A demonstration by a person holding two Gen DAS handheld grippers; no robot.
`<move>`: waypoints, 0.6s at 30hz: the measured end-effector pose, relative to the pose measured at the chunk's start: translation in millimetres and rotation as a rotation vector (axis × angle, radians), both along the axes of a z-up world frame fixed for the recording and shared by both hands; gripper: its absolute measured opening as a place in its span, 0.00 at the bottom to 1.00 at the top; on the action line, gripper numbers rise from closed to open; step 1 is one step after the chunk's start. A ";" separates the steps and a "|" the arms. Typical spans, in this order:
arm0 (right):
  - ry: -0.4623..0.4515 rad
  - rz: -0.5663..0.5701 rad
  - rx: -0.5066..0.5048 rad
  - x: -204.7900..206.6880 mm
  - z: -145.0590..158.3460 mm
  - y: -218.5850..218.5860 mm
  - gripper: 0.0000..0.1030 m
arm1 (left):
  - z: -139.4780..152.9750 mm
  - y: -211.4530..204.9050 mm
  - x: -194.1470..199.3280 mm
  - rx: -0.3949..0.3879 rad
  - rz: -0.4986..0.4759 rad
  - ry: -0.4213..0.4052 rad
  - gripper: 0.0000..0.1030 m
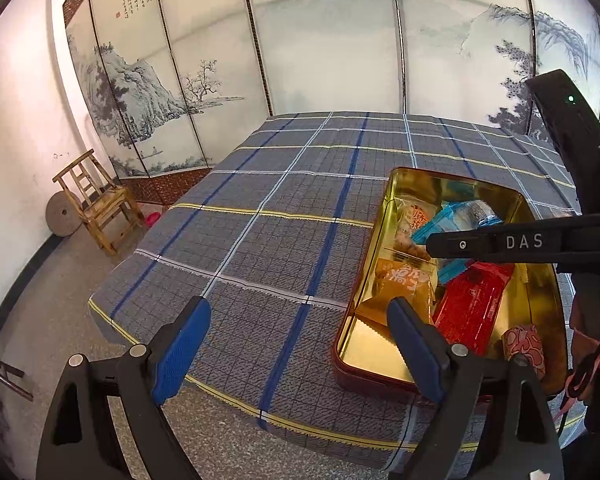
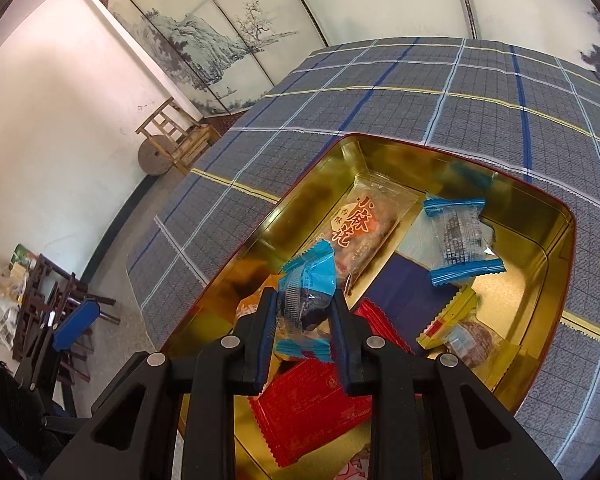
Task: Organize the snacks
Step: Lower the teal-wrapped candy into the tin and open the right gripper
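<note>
A gold tin (image 2: 556,208) with a red outer rim sits on the plaid tablecloth (image 1: 260,220). My right gripper (image 2: 304,308) hangs over its near part, shut on a blue-wrapped snack (image 2: 306,292). Inside lie a second blue-wrapped snack (image 2: 460,240), a clear packet with orange characters (image 2: 360,228), a red packet (image 2: 312,408), a dark blue packet (image 2: 404,292) and a yellow one (image 2: 460,328). In the left wrist view my left gripper (image 1: 296,340) stands open and empty beside the tin (image 1: 380,216), its right finger over the tin's near left corner. The right gripper (image 1: 428,246) reaches in from the right.
The table's near edge and left corner (image 1: 96,304) drop to a grey floor. A wooden chair (image 1: 96,204) and a round stone (image 1: 62,216) stand by the white wall. A painted folding screen (image 1: 320,40) closes the back. A dark wooden rack (image 2: 48,304) stands at the left.
</note>
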State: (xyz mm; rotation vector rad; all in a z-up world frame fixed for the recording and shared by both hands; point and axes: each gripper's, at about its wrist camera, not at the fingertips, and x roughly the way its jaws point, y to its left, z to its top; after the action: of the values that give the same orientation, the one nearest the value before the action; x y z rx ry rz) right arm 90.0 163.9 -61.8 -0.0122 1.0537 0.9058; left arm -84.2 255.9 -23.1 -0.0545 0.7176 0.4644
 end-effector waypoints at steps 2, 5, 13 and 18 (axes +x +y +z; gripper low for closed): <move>-0.004 -0.001 -0.002 0.9 0.8 1.0 0.26 | -1.0 1.6 -0.8 -0.003 0.001 -0.001 0.85; -0.005 -0.002 -0.002 2.0 1.8 2.3 0.27 | -2.0 3.0 -1.7 -0.007 0.003 0.000 0.85; 0.000 -0.009 0.002 0.1 2.4 1.1 0.28 | -4.3 3.2 -1.9 -0.012 0.004 0.008 0.86; 0.013 -0.012 0.020 1.8 1.7 -0.2 0.28 | -4.4 3.2 -2.1 -0.009 0.005 0.009 0.86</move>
State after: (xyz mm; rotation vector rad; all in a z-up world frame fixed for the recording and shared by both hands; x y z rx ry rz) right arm 91.8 163.7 -60.1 0.0166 1.0561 0.9061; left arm -86.3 259.1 -27.5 -0.0622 0.7287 0.4665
